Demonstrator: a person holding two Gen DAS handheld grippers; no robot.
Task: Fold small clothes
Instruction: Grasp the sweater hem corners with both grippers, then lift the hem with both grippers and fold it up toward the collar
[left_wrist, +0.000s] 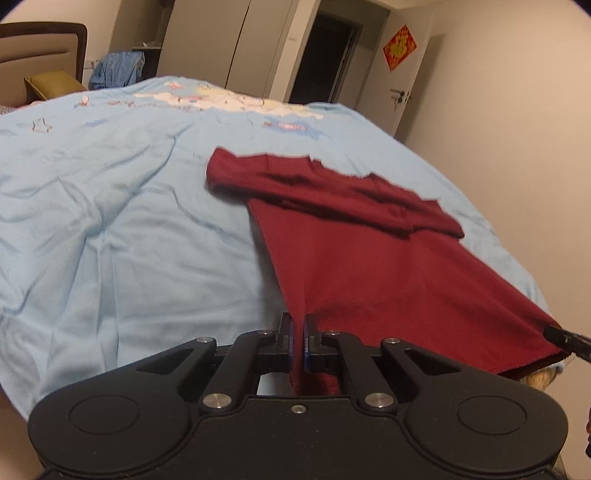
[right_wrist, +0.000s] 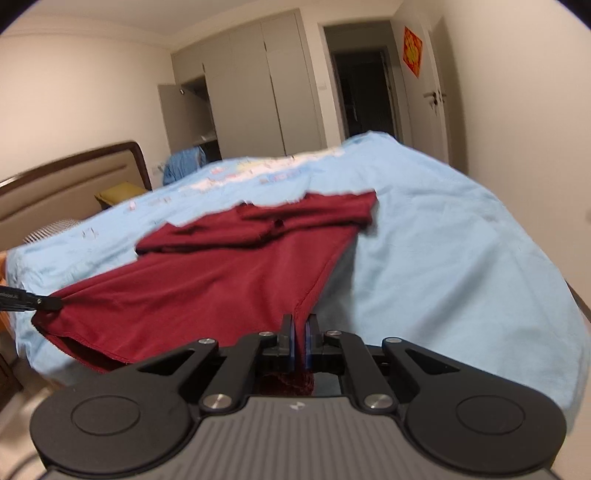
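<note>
Bed under a pale blue sheet carries the dark red shirt, whose long axis runs straight away from both tongs: sleeves already crossed over the far end, hem hanging off the near edge. Left gripper is clenched on one hem corner, right gripper on the other, so neither is nearer. Folding, I judge, means carrying the hem forward, away from both hands, toward the sleeves.
</note>
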